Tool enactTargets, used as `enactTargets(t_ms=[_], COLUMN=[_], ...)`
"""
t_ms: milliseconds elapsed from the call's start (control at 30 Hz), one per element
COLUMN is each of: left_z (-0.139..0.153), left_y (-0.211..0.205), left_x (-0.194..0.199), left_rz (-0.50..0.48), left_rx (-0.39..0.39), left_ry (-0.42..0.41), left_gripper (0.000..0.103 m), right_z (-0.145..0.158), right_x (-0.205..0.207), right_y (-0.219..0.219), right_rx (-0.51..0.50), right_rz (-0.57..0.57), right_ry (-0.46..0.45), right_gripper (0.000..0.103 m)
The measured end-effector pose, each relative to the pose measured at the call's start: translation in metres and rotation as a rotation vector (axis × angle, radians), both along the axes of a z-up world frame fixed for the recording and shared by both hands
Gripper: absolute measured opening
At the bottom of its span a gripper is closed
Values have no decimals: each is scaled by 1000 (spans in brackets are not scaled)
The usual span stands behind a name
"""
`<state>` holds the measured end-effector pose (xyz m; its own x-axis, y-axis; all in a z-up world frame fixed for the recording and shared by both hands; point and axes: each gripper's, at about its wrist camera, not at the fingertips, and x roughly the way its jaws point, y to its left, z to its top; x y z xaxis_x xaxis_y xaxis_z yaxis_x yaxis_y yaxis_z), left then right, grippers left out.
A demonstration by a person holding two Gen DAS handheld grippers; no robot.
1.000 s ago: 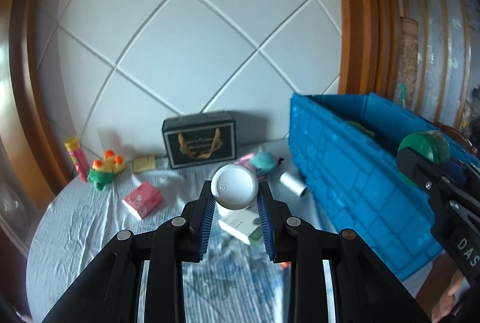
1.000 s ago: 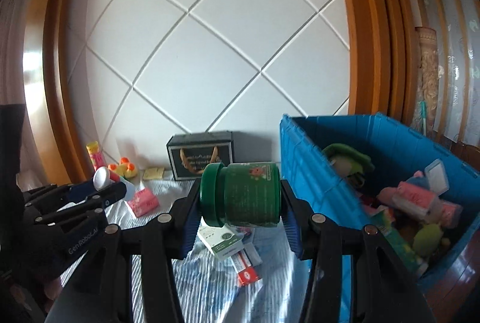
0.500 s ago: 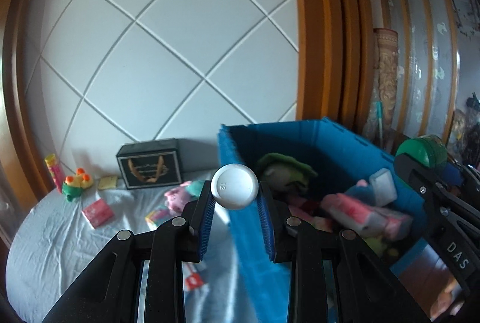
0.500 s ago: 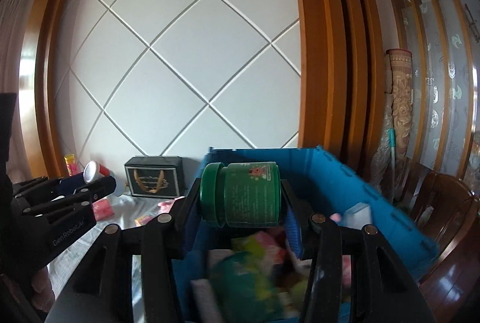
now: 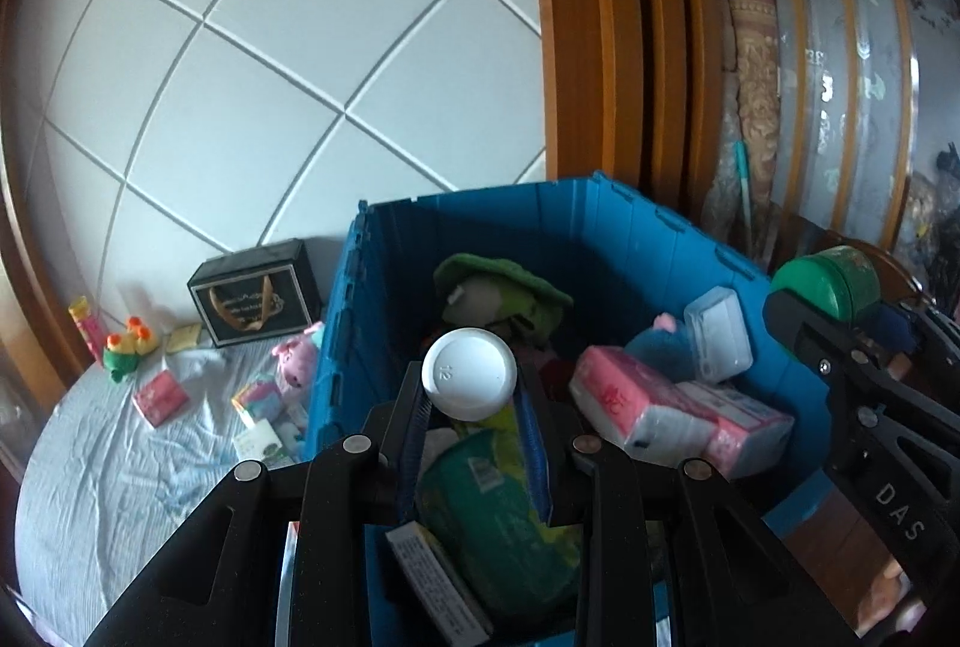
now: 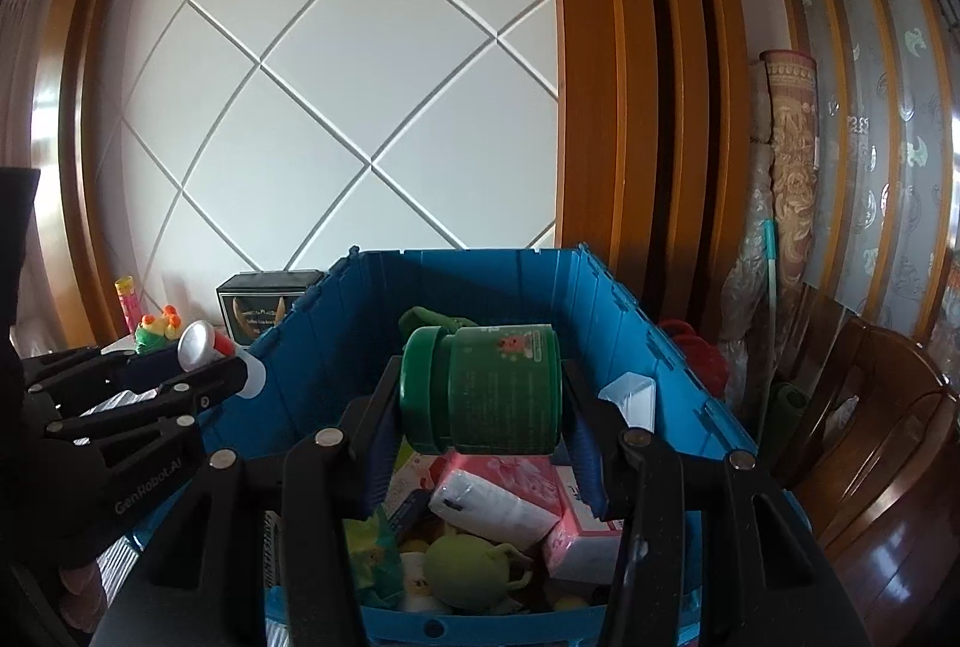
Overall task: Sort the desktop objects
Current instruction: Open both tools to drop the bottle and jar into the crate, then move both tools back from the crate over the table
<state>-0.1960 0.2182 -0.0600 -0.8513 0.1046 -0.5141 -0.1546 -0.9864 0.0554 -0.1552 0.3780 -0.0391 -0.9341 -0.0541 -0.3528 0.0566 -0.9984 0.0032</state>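
Observation:
My left gripper [image 5: 471, 395] is shut on a white-capped tube [image 5: 469, 374] and holds it above the open blue crate [image 5: 624, 227]. The tube also shows from the side in the right wrist view [image 6: 207, 347]. My right gripper [image 6: 480, 407] is shut on a green jar [image 6: 486, 389] lying sideways, held over the same crate [image 6: 456, 269]. The jar shows at the right edge of the left wrist view [image 5: 831, 281]. The crate holds pink tissue packs [image 5: 672, 419], plush toys and a clear box [image 5: 717, 335].
On the blue-clothed table [image 5: 108, 473] left of the crate lie a black gift box [image 5: 255, 302], a pink pig toy [image 5: 294, 359], a pink packet [image 5: 159, 398], a green-orange toy [image 5: 126, 347] and small cartons. A wooden chair [image 6: 888, 419] stands right of the crate.
Both grippers have swung right from over the table to above the crate and tilted down into it. Each still holds its object.

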Motion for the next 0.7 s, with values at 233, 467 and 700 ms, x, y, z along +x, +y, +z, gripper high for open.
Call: enactTargets(t_ms=[233, 467, 700], left_z=[-11, -14, -12], left_y=[9, 7, 1], left_x=[-10, -15, -12], left_rz=[19, 31, 56], left_rx=[-11, 0, 6], left_ry=[-28, -42, -16], left_gripper=[28, 55, 88], right_z=[-13, -16, -18], right_x=[-16, -24, -30], right_y=[9, 14, 19], right_rx=[-3, -2, 3], right_rz=[30, 24, -5], right_ry=[-30, -40, -44], right_gripper=[48, 48, 90])
